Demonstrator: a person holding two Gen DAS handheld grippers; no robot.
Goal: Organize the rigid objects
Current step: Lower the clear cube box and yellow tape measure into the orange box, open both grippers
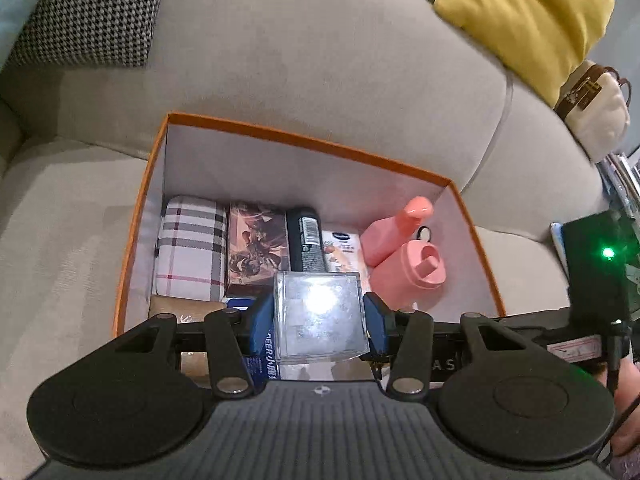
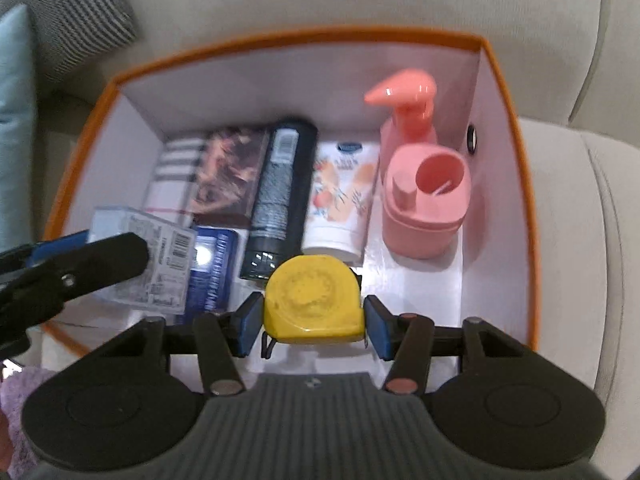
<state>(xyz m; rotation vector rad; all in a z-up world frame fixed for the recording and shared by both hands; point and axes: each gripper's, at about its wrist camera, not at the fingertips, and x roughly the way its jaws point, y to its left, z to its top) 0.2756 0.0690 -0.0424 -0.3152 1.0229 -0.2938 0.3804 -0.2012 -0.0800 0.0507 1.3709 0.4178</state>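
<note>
An orange box (image 1: 304,140) with a white inside sits on a grey sofa. My left gripper (image 1: 318,316) is shut on a clear plastic case (image 1: 320,316) and holds it over the box's near left part. My right gripper (image 2: 314,320) is shut on a yellow tape measure (image 2: 314,300) over the box's near middle. The left gripper with the clear case also shows in the right wrist view (image 2: 144,256). In the box lie a plaid case (image 1: 190,248), a dark picture box (image 1: 256,248), a black bottle (image 2: 280,196) and a white tube (image 2: 344,196).
A pink pump bottle (image 2: 408,112) and a pink holder (image 2: 424,200) stand at the box's right (image 2: 516,140). A blue box (image 2: 212,276) lies under the clear case. A houndstooth cushion (image 1: 92,12), a yellow cushion (image 1: 528,12) and a cream bag (image 1: 596,112) rest on the sofa.
</note>
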